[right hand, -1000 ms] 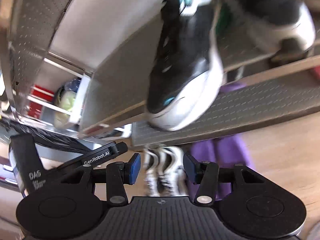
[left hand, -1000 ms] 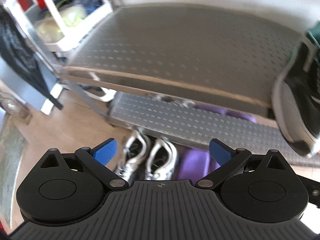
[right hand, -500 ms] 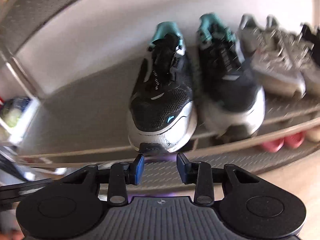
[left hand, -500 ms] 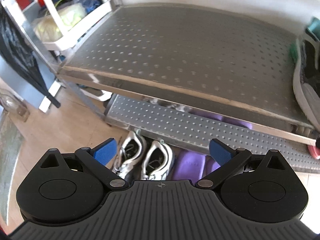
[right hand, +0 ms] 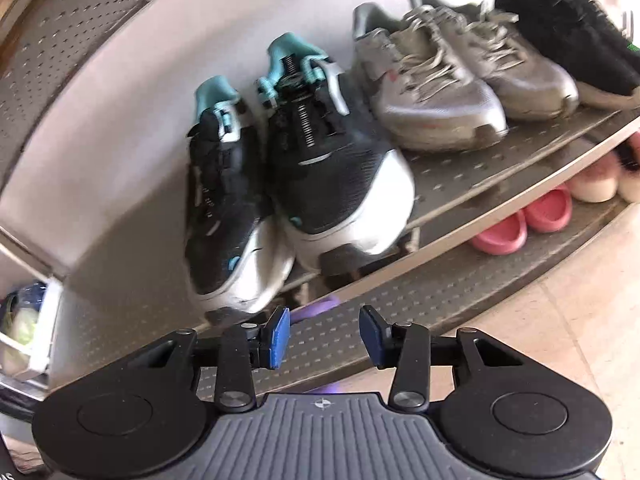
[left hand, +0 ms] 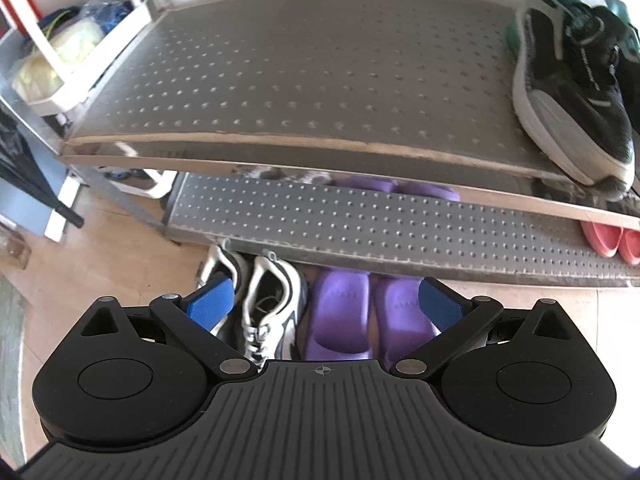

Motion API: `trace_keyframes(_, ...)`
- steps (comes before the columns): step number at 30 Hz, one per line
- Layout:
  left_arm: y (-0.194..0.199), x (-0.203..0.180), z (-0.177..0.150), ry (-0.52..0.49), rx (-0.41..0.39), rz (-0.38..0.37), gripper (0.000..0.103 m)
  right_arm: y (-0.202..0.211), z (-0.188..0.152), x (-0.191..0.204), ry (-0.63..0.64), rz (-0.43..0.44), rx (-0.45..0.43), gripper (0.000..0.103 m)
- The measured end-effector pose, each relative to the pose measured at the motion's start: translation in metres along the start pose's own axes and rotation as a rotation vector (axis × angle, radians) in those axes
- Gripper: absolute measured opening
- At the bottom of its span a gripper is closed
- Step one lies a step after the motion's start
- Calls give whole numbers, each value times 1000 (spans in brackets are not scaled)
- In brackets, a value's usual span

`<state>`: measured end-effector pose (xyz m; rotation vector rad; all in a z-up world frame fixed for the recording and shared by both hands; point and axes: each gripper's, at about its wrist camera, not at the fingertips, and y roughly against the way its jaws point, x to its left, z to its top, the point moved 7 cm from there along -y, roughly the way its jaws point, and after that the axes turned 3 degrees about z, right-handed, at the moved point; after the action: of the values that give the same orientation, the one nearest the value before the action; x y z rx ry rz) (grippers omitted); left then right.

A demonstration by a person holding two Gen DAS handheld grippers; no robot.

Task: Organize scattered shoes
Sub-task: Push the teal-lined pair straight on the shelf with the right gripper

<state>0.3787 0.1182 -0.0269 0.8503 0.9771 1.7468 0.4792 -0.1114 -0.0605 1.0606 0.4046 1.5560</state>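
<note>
A pair of black and teal sneakers stands on the upper metal shelf, toes at the front edge; the left one sits just beyond my right gripper, which is open and empty. In the left wrist view the same sneaker is at the far right of the shelf. My left gripper is open wide and empty above a white and black sneaker pair and purple slippers on the floor.
Grey sneakers and black shoes fill the shelf's right part. Pink clogs and pale slippers sit on the lower shelf. A white basket with items hangs at the rack's left.
My right gripper set the black and teal sneaker on the shelf beside its mate, let go and drew back. My left gripper shifted slightly, staying open.
</note>
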Motion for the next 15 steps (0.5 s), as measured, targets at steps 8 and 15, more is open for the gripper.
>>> trace_keyframes(8, -7, 4, 3, 13, 17, 7, 101, -11, 1, 20, 243, -164, -36, 41)
trace_keyframes(15, -10, 0, 6, -1, 25, -3, 101, -15, 11, 38, 509, -281, -114, 35)
